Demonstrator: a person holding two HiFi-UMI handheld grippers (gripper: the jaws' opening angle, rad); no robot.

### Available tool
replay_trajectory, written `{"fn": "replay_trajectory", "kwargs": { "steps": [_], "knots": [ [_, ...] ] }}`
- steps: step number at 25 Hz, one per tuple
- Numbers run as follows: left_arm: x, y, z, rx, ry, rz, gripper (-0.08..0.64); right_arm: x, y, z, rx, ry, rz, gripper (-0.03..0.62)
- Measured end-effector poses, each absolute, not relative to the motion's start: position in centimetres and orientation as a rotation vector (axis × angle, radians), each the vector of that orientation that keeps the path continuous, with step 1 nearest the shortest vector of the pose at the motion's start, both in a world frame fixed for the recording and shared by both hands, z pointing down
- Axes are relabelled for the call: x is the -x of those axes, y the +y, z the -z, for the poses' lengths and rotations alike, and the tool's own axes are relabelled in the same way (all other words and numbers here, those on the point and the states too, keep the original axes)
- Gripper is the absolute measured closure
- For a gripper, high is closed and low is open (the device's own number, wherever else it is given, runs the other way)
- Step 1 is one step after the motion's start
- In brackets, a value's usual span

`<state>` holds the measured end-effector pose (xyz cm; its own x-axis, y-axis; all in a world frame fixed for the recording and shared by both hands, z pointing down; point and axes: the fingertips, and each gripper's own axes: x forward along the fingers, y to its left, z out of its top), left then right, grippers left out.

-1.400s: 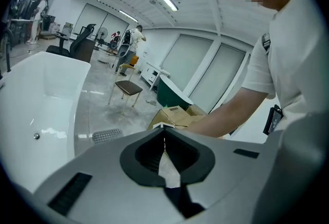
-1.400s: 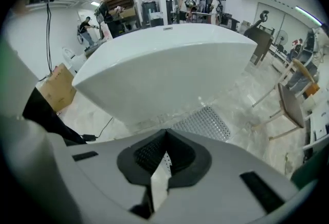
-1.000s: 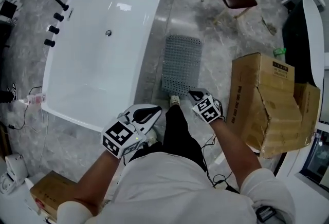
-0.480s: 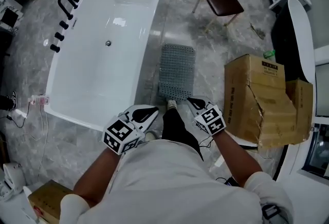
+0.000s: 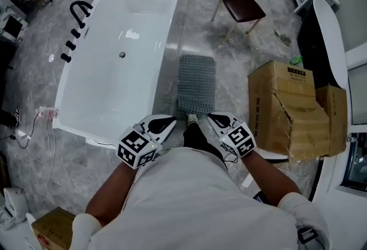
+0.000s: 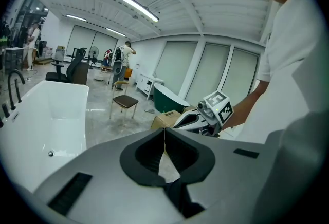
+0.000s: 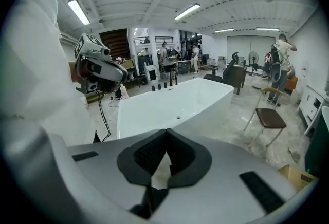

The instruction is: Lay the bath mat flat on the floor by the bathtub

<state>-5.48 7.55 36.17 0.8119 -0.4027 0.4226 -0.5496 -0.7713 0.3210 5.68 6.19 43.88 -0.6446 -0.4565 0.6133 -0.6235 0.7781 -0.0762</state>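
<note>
Looking outward from the jaws, the left gripper and right gripper are seen closed and empty, held at the waist. The bath mat is laid flat beside the bathtub. It could be pushed askew by the shoe at its near edge.

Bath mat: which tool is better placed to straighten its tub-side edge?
Left, probably. The left tool hangs shut and empty at the near end of the bath mat, on the bathtub side; the right tool, also shut, sits toward the cardboard box.
</note>
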Motion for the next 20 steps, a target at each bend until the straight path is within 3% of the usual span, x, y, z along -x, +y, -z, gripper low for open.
{"fn": "replay_trajectory", "kwargs": {
  "steps": [20],
  "knots": [
    [7.3, 9.3, -36.4, -2.552, -0.75, -0.472, 0.542, -4.4, 8.6, -41.7, -0.776, -2.454, -0.357, 0.583]
  ]
}}
